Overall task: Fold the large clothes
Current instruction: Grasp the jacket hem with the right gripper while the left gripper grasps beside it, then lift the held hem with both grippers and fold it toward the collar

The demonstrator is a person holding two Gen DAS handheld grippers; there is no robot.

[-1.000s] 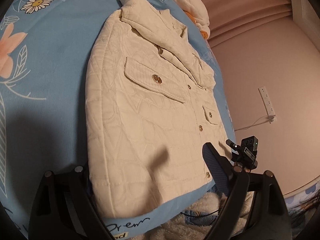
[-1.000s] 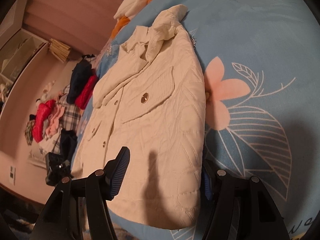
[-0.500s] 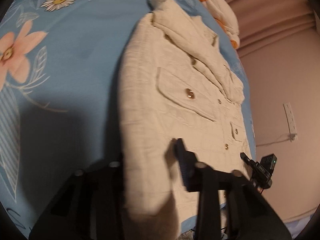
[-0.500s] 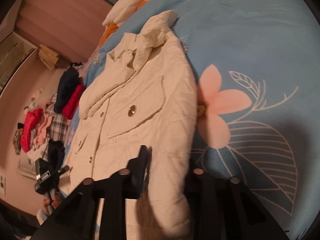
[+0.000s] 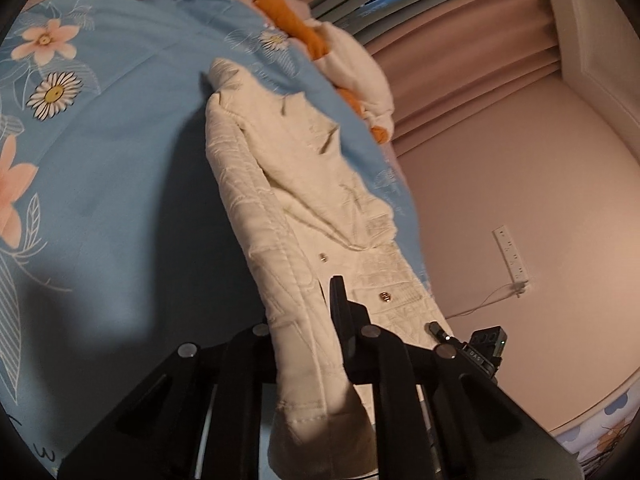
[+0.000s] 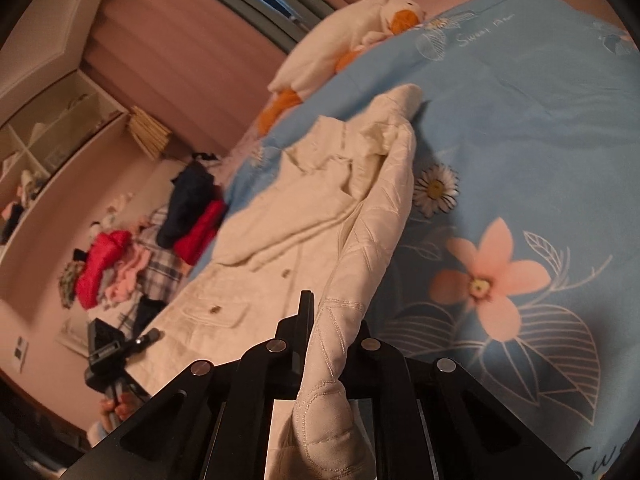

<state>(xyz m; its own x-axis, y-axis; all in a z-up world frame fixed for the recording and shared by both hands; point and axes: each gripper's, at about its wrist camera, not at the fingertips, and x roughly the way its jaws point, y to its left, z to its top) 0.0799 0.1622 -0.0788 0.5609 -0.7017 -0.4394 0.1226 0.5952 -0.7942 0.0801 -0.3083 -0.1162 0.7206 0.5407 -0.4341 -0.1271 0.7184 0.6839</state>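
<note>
Left wrist view: you are pinching the cream jacket [image 5: 296, 216] lying along the bed's [image 5: 120, 168] edge, left gripper [image 5: 308, 344] and right gripper [image 6: 328, 344] both clamping its lifted hem, evidently for folding it over.

Matte black angular fingers [image 5: 340, 312], silver round screws, ribbed dark pads

Pink walls [image 5: 500, 184], pleated curtains [image 5: 460, 40] and an open shelf unit [image 6: 52, 128] surround the blue floral bed [image 5: 100, 160].
</note>
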